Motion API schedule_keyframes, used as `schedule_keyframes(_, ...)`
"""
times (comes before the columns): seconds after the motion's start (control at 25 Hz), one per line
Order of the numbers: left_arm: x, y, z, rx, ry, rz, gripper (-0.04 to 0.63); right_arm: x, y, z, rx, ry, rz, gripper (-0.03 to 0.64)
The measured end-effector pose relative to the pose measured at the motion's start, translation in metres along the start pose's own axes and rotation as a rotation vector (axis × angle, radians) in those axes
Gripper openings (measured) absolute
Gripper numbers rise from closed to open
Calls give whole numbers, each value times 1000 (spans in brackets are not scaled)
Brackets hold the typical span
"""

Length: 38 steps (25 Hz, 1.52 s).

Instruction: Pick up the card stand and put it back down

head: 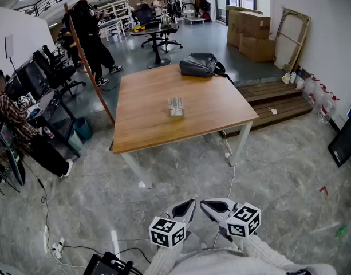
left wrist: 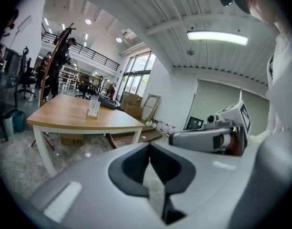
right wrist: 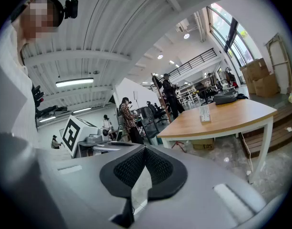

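A small clear card stand (head: pixel 176 106) sits upright near the middle of a wooden table (head: pixel 141 128). It also shows far off in the left gripper view as the card stand (left wrist: pixel 93 108), and in the right gripper view as the card stand (right wrist: pixel 205 113). Both grippers hang low, close to the person's body and well short of the table. My left gripper (head: pixel 188 207) is shut and holds nothing. My right gripper (head: pixel 206 205) is shut and holds nothing too. They point side by side toward the table.
A grey bag (head: pixel 201 65) lies at the table's far edge. Office chairs and a seated person (head: pixel 15 119) are at the left, a standing person (head: pixel 90 36) beyond. Cardboard boxes (head: pixel 251 33) and a wooden step (head: pixel 275 96) stand at the right. Cables (head: pixel 49 234) trail on the floor.
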State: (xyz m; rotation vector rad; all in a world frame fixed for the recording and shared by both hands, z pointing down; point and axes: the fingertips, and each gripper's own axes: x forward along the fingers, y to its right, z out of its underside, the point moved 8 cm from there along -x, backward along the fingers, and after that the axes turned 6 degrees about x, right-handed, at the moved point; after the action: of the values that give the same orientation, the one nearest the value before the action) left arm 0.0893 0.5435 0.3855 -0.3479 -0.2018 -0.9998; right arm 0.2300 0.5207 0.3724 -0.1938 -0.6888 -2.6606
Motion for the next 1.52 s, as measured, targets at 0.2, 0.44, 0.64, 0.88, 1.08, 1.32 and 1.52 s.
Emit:
schedule_keyframes(0.2, 23, -23, -14, 32, -19, 30, 8, 18, 22, -12, -13, 7, 29, -2)
schedule_keyframes(0.44, 66, -81, -39, 94, -38, 24, 8, 69, 71, -40, 50, 60, 63, -1)
schedule_keyframes(0.64, 108, -151, -72, 86, -50, 50, 8, 120, 120, -89, 44, 78, 86, -2)
schedule_keyframes(0.88, 153, -236, -114, 122, -51, 98, 8, 186, 170, -143, 33, 128, 99, -2)
schedule_keyframes(1.08, 186, -284, -125, 92, -66, 108, 8, 221, 203, -161, 58, 124, 140, 0)
schedule_keyframes(1.32, 223, -331, -139, 35, -98, 96, 8, 258, 243, -189, 116, 103, 120, 0)
schedule_keyframes(1.52, 258, -366, -151, -14, -98, 88, 8, 287, 285, -210, 120, 55, 89, 0)
